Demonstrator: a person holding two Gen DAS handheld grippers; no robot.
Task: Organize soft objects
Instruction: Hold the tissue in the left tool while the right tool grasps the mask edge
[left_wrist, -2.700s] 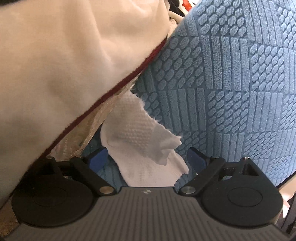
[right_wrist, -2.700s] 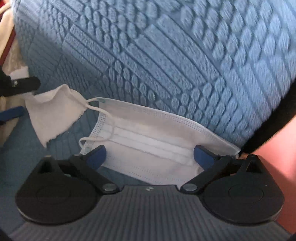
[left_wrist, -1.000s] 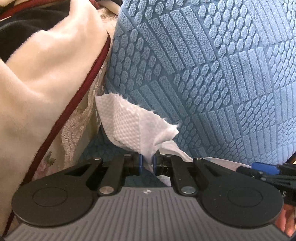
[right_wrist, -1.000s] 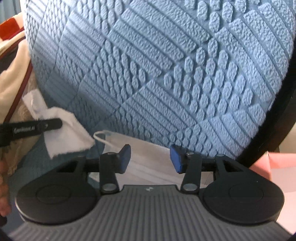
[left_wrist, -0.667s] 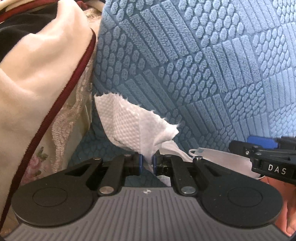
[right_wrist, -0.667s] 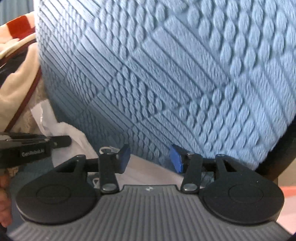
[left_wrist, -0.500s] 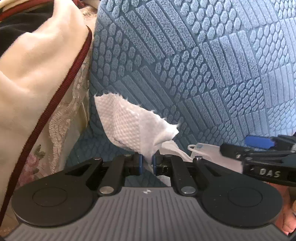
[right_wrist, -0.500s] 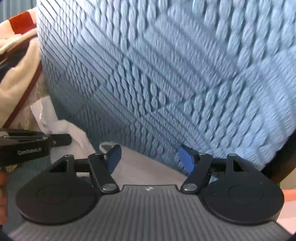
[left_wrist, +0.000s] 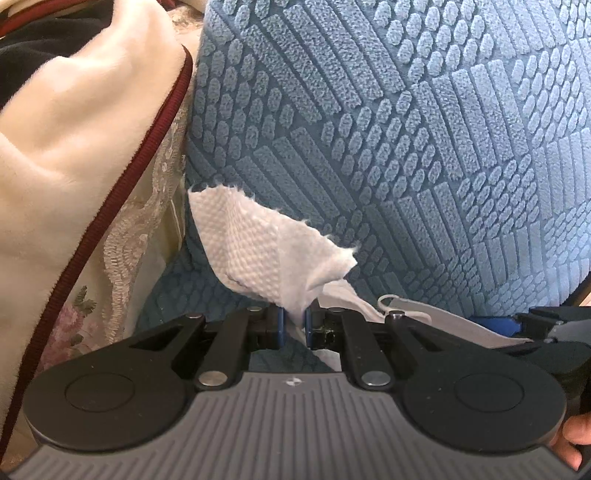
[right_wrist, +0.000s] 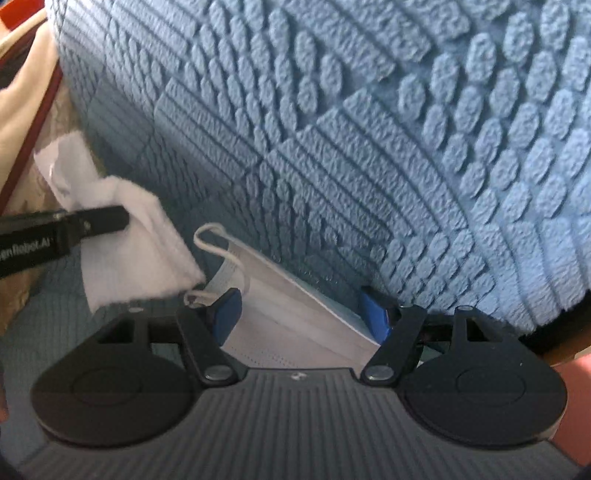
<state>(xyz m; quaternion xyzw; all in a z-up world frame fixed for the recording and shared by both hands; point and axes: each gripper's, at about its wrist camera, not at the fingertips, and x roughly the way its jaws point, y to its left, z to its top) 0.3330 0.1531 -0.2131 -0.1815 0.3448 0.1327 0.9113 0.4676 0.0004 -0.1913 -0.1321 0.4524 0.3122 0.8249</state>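
The left gripper (left_wrist: 294, 320) is clamped on a tissue (left_wrist: 258, 251), pinching it near one lower corner; the rest of the sheet stands free above the jaws, in front of the blue cushion (left_wrist: 424, 147). A cream blanket (left_wrist: 74, 129) with a dark red edge lies to the left.

The right gripper (right_wrist: 301, 314) has its jaws apart, having just been opening. A face mask (right_wrist: 288, 306) lies between them, on the seat at the foot of the cushion, its far long edge against the cushion. Whether the pads touch the mask cannot be told; they are not pressing it.

Handling, as judged:
- The tissue is very light, limp and easily torn. A corner pinch holds it, but a sharp pull or a snag on the textured cushion could rip it.
- The mask is light, thin and flexible, with a pleated body and an elastic ear loop (right_wrist: 210, 240) at its near end. It lies flat, so the pads must bunch the body between them. The pleated middle is the surer hold; the loop stretches and may slip.
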